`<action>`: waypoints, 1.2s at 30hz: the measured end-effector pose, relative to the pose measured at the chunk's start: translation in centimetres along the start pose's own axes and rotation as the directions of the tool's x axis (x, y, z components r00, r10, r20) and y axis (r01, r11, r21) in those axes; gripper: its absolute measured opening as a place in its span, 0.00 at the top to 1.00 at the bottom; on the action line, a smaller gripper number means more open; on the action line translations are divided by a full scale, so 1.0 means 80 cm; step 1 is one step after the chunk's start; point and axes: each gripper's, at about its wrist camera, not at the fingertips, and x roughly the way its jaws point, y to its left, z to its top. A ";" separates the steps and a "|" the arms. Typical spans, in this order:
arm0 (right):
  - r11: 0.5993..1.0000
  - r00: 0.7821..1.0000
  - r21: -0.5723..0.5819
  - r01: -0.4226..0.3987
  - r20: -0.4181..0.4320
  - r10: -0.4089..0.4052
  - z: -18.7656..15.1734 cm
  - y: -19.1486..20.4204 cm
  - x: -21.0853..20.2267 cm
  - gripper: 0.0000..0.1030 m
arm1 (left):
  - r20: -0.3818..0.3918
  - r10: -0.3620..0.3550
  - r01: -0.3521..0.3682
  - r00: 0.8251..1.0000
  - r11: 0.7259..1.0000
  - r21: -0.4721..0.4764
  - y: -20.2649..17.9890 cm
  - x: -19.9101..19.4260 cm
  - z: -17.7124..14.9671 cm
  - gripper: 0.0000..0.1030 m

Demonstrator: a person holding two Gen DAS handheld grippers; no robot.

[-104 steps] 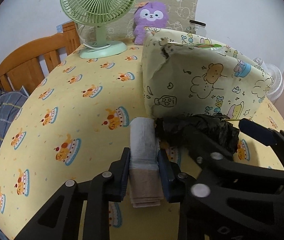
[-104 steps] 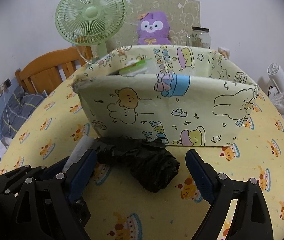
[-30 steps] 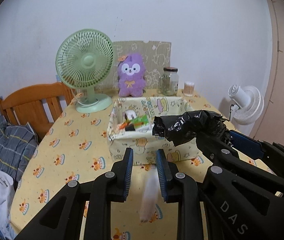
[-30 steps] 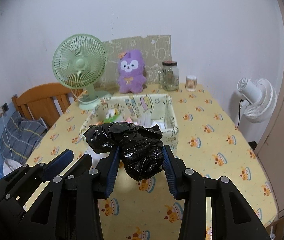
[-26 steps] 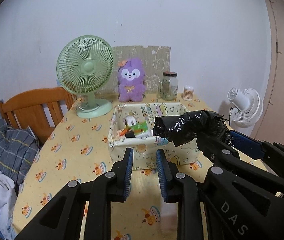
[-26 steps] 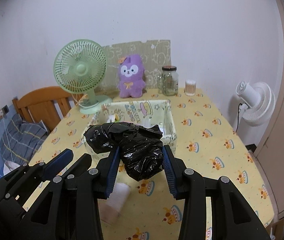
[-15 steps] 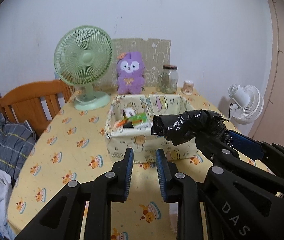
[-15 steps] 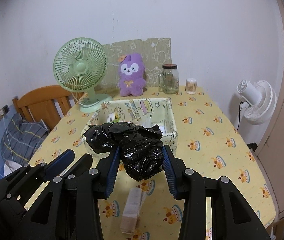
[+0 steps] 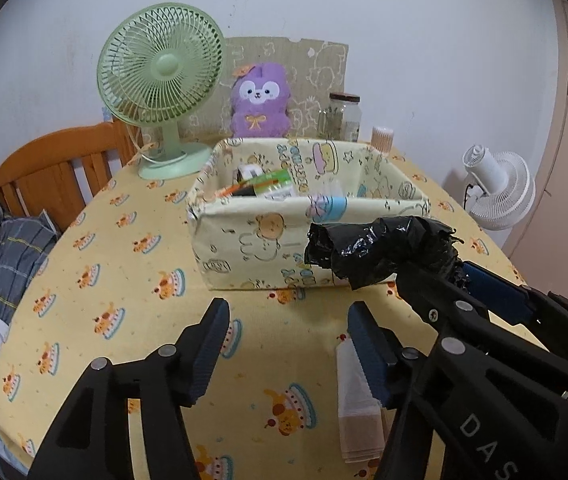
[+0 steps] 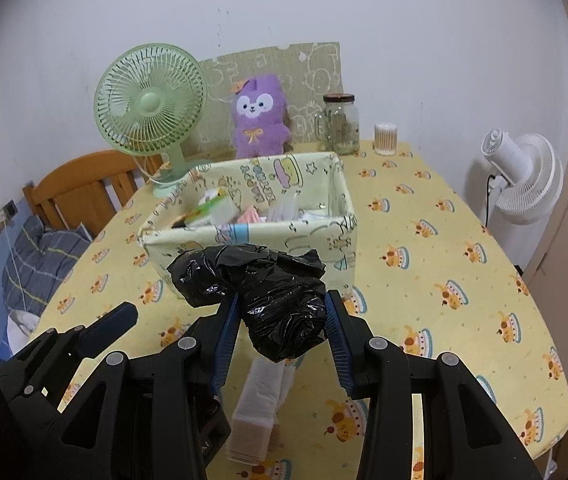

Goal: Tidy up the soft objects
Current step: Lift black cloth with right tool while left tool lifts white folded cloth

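Since half a second ago, your left gripper [image 9: 288, 344] has spread its jaws wide and holds nothing now, while before they stood close together. You have the right gripper [image 10: 282, 322] clamped on the crumpled black plastic bag [image 10: 268, 296], which hangs in the air in front of the fabric box [image 10: 252, 236], above the table [image 10: 444, 280]. The folded towel [image 10: 260, 412] lies flat on the yellow tablecloth, below the bag and near the front edge of the table; in the left wrist view the same towel [image 9: 356, 404] shows just beside the right finger of your left gripper, partly hidden behind it. The box stands in the middle of the table and has some small packets inside, which are too small to tell exactly. Behind the box you can see the green fan [image 9: 160, 76], the purple plush toy [image 9: 260, 104] and a glass jar [image 9: 342, 118] near the wall.
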 end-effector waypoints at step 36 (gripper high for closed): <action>0.995 0.993 0.070 0.076 -0.098 -0.069 -0.074 -0.075 0.027 0.56 | -0.113 -0.006 0.013 0.994 0.998 0.061 -0.065 0.042 -0.067 0.67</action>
